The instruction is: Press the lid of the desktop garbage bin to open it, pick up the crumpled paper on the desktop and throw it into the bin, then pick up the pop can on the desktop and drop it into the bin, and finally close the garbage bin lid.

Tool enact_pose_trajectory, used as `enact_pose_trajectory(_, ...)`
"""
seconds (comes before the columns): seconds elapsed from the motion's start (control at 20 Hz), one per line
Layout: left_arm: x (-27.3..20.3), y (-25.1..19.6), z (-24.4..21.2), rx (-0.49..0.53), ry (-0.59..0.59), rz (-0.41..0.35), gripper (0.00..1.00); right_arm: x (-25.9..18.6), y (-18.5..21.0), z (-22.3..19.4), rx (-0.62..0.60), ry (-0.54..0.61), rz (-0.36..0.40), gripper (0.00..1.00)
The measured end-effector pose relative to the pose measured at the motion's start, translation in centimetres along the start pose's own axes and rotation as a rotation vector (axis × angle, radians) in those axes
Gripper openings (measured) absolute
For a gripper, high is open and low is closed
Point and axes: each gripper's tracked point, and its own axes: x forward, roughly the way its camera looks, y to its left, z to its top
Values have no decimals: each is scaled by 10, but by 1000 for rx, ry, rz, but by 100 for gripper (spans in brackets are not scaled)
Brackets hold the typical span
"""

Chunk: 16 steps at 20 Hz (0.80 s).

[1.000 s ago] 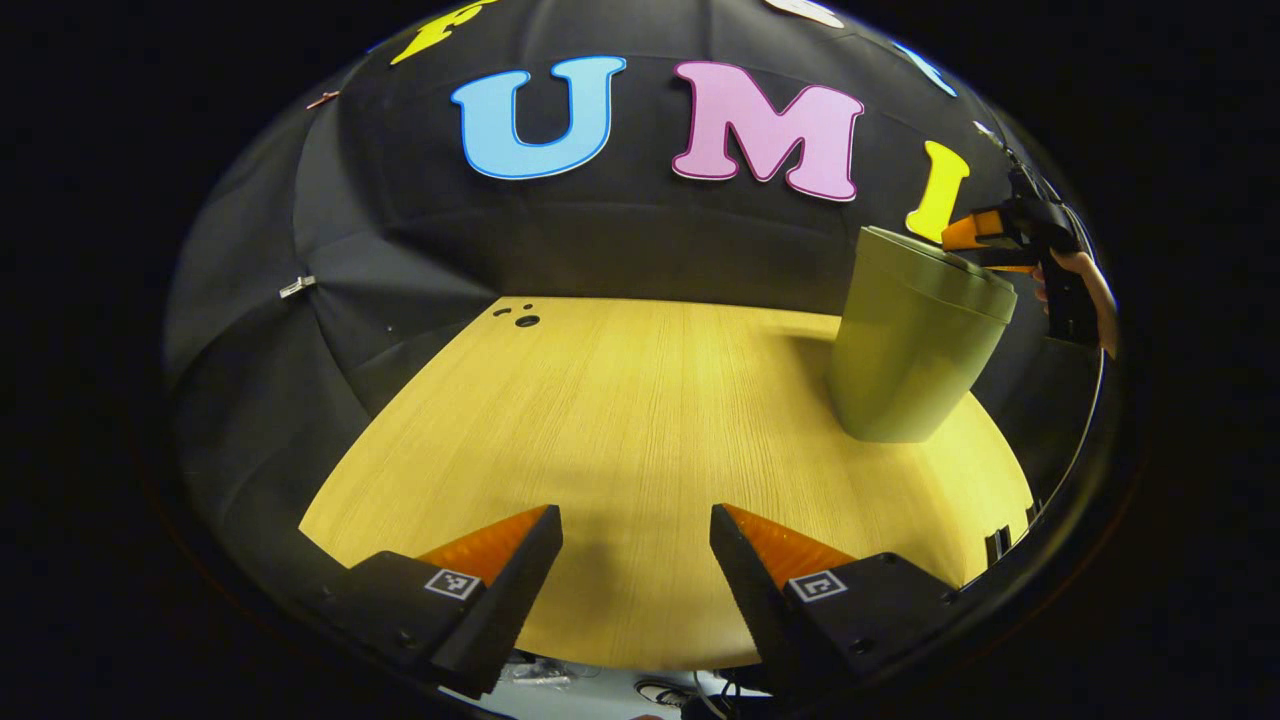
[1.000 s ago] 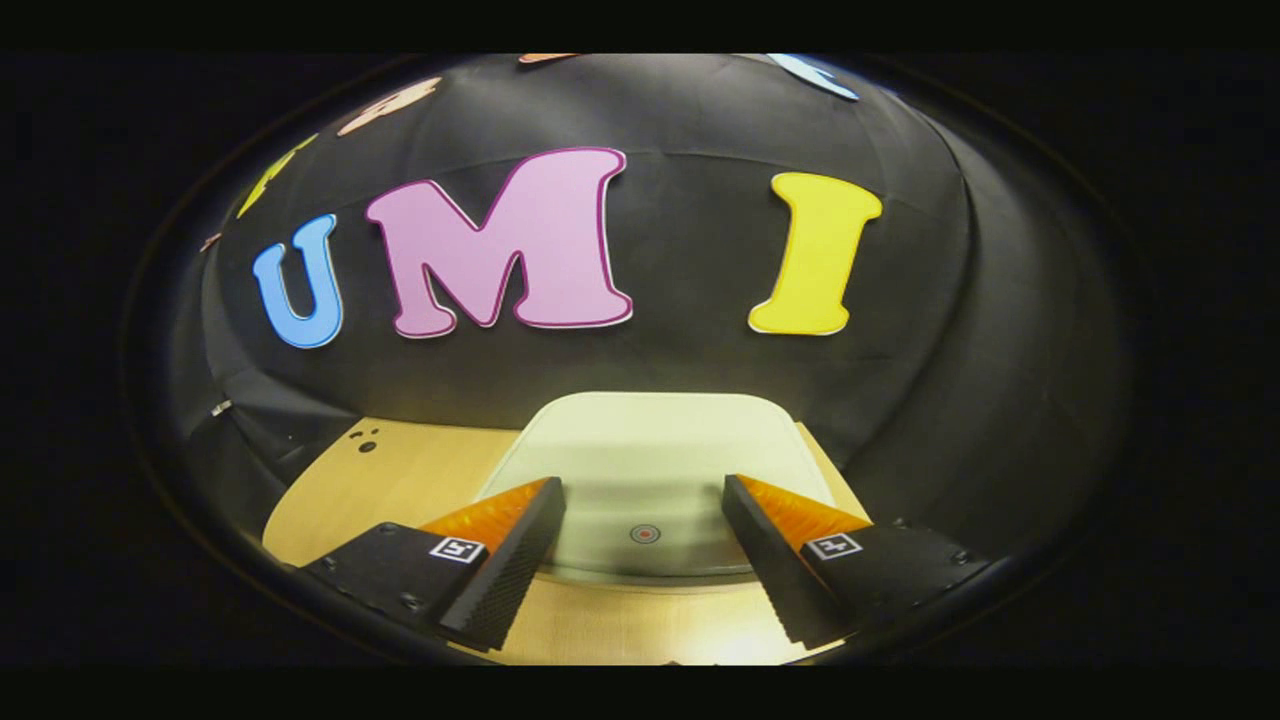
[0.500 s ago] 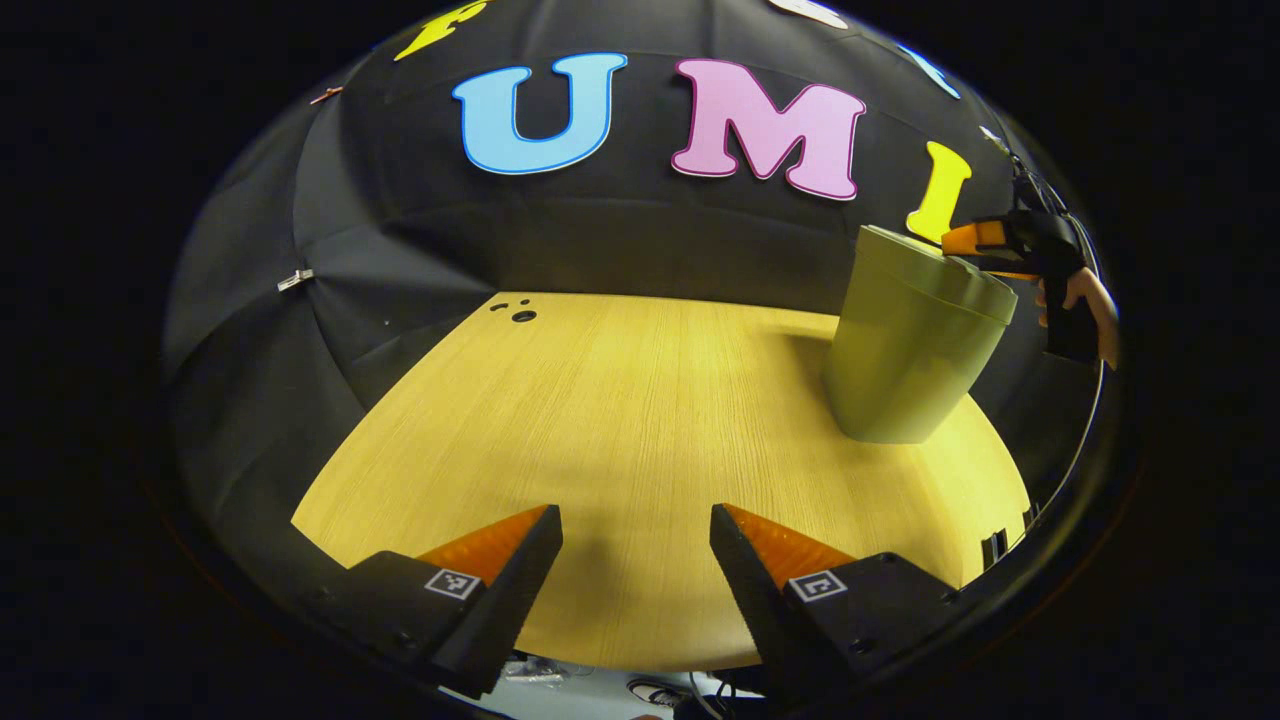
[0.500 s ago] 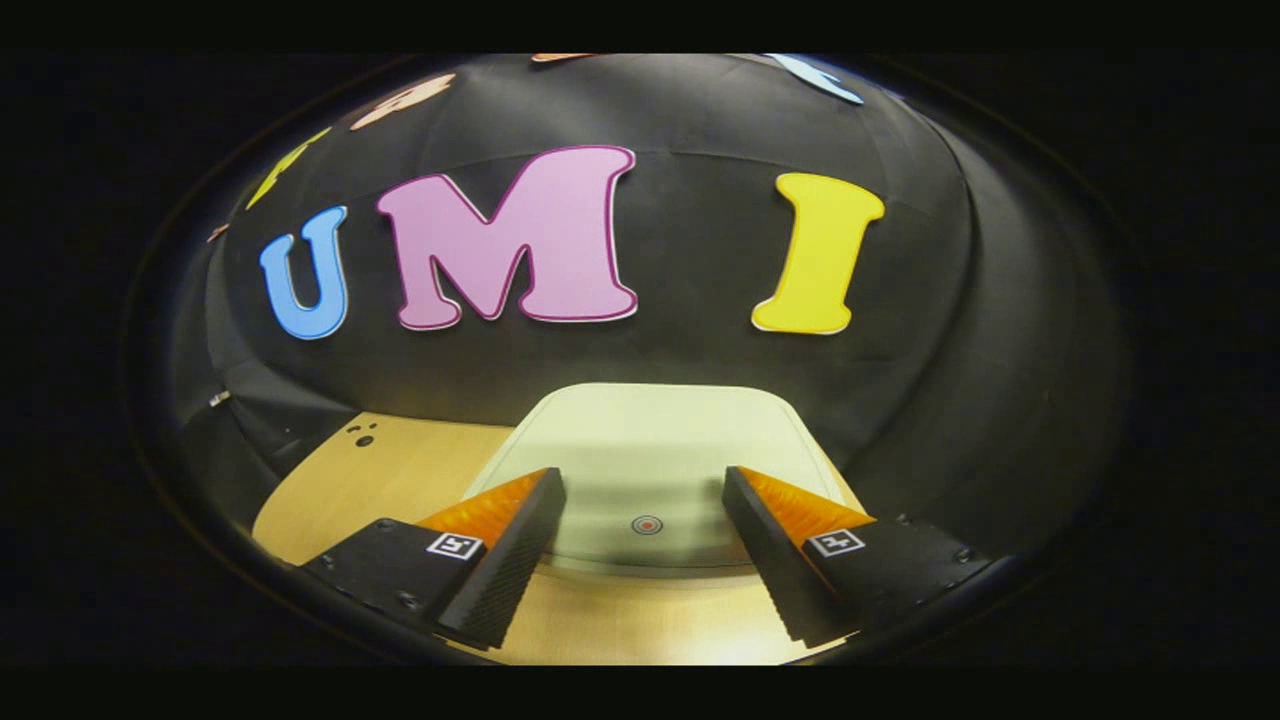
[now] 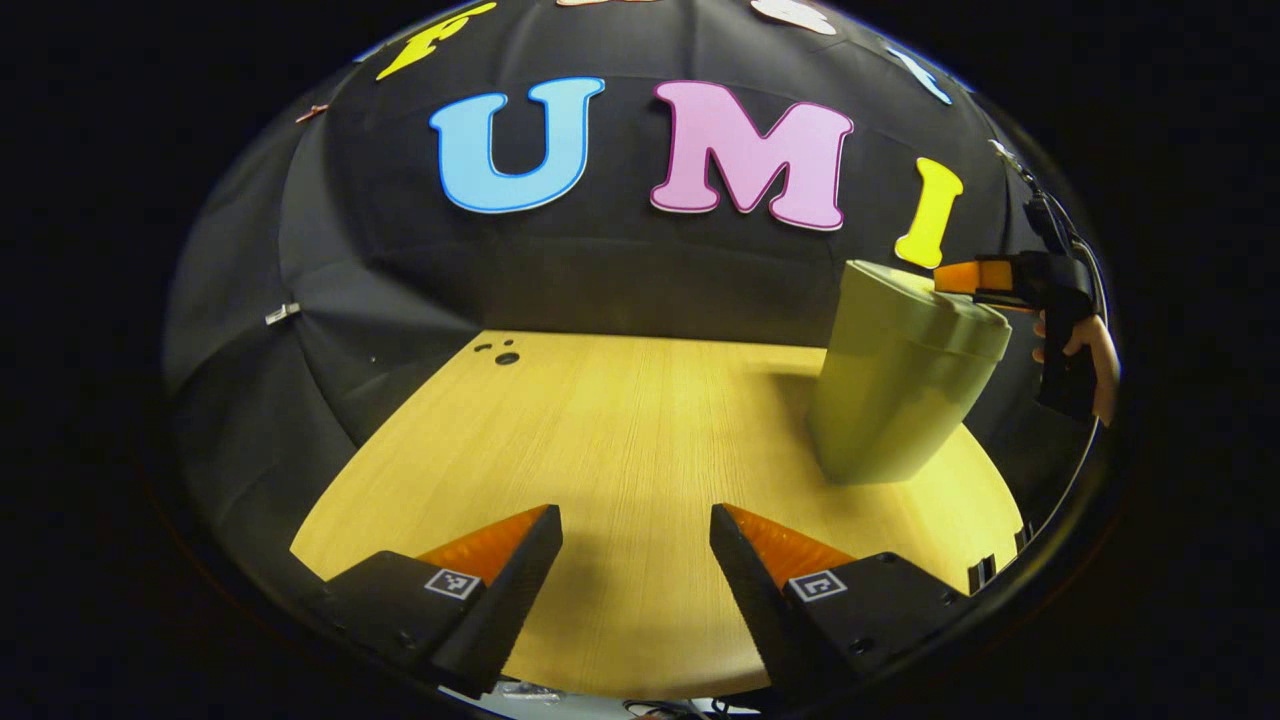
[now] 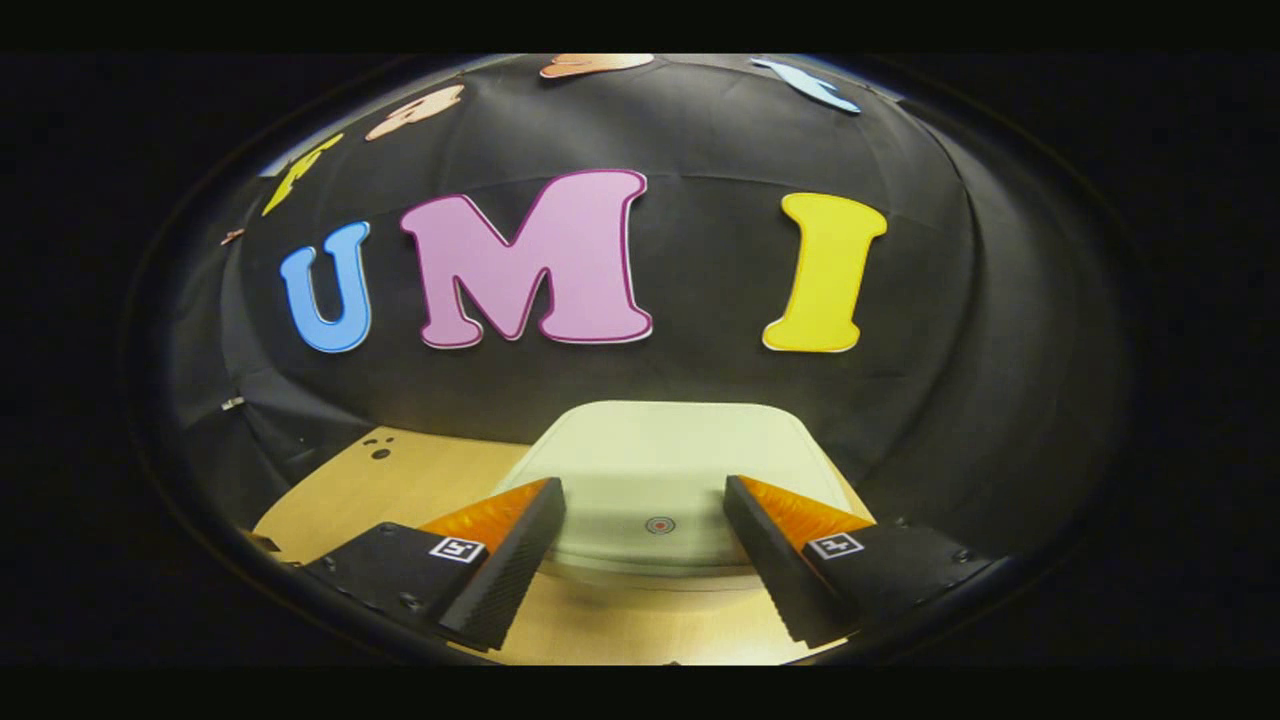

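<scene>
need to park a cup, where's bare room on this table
Bare wood runs from the left gripper back to the small holes by the booth wall. It is crowded at the right: the garbage bin stands there, with the right gripper open above its lid.

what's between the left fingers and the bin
Bare table, in the left gripper view: the left gripper hangs open with nothing lying between it and the bin.

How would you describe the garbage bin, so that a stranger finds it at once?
Start from the pale wooden table; near its right end, before the black cloth wall, stands the garbage bin. It is an olive-green tapered tub, lid shut, a small red dot near the lid's front edge.
</scene>
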Motion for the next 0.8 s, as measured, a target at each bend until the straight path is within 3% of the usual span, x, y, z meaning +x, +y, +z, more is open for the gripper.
enact_pose_trajectory(0.25,-7,-23,56,-1,-96,-1,96,-24,5,19,9,-58,58,100)
enact_pose_trajectory(0.45,-33,-42,116,-55,-239,-15,95,-57,10,27,12,-91,57,100)
enact_pose_trajectory(0.55,-44,-39,142,-24,-329,-1,95,-76,14,27,1,-112,47,100)
enact_pose_trajectory(0.8,-68,-37,156,37,-393,-41,95,-122,40,4,23,-96,30,100)
